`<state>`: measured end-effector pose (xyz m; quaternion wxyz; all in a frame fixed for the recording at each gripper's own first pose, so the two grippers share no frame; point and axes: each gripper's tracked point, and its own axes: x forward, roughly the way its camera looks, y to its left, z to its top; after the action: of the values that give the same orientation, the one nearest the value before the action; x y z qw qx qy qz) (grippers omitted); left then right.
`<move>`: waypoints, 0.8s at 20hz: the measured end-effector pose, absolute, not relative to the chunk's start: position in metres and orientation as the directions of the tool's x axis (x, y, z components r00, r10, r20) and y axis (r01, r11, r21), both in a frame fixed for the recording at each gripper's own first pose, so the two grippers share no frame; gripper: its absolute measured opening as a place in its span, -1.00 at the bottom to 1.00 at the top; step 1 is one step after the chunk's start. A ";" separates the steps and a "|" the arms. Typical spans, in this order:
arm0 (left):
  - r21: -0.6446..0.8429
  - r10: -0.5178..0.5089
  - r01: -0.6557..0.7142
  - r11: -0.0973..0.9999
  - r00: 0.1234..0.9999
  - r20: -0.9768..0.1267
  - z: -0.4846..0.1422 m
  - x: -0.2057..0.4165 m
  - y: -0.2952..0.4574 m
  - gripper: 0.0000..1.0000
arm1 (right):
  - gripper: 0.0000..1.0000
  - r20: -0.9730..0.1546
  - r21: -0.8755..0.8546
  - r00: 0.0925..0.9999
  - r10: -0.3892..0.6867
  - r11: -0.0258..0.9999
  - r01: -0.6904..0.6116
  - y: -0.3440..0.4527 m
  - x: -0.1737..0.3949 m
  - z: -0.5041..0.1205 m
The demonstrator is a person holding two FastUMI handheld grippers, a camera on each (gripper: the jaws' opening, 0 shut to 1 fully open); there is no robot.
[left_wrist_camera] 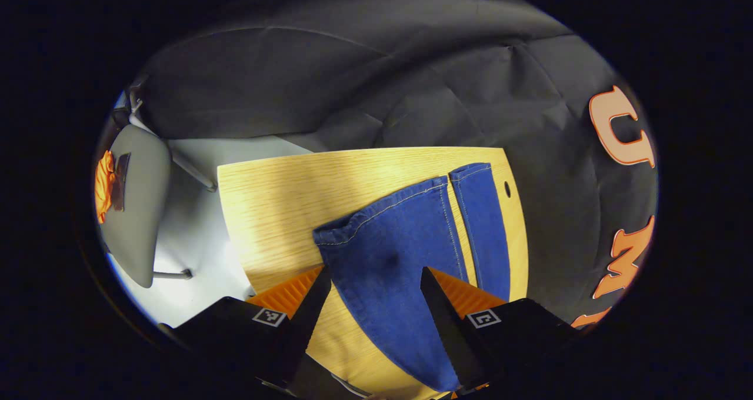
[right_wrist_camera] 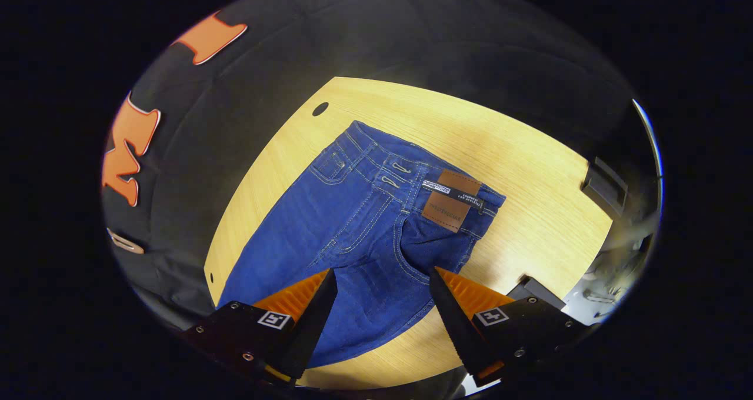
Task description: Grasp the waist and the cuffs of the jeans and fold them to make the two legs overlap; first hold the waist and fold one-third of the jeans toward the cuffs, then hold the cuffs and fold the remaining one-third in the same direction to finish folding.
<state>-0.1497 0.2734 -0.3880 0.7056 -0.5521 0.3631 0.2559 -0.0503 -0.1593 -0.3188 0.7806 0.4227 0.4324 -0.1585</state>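
Your left gripper [left_wrist_camera: 375,282] hangs w/ fingers wide apart over the cuffs [left_wrist_camera: 412,203]; your right gripper [right_wrist_camera: 382,285], equally wide, over the waist [right_wrist_camera: 412,179]. Jeans [right_wrist_camera: 353,235] lie flat on the wooden table [right_wrist_camera: 529,170], nothing gripped.

dim booth | table [left_wrist_camera: 276,194] brightly lit | edges fisheye-bent | sharp focus

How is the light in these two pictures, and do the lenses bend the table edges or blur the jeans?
In the left gripper view, the table edges curve from fisheye distortion, a soft shadow band crosses the wood, and the jeans cuffs look sharp. In the right gripper view, the table also bows, its far side is dimmer, stitching on the jeans is crisp, and the right edge is smeared and bright.
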 end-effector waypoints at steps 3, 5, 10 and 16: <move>-0.631 -0.042 -0.734 0.251 0.643 -0.765 -0.386 -0.139 0.275 0.90 | 0.97 -0.815 0.531 0.564 0.131 0.557 0.638 -0.164 -0.059 -0.329; -0.646 -0.049 -0.720 0.253 0.658 -0.752 -0.388 -0.135 0.275 0.89 | 0.95 -0.808 0.548 0.573 0.137 0.530 0.647 -0.169 -0.061 -0.331; -0.671 -0.049 -0.704 0.233 0.680 -0.731 -0.386 -0.129 0.279 0.82 | 0.94 -0.812 0.563 0.564 0.151 0.459 0.687 -0.183 -0.069 -0.342; -0.667 -0.074 -0.694 0.272 0.676 -0.733 -0.390 -0.120 0.276 0.72 | 0.92 -0.806 0.587 0.548 0.223 0.419 0.693 -0.169 -0.066 -0.369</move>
<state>-0.1196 0.2756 -0.3904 0.7213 -0.5636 0.3404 0.2150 -0.0658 -0.1691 -0.3687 0.7144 0.5134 0.4460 -0.1647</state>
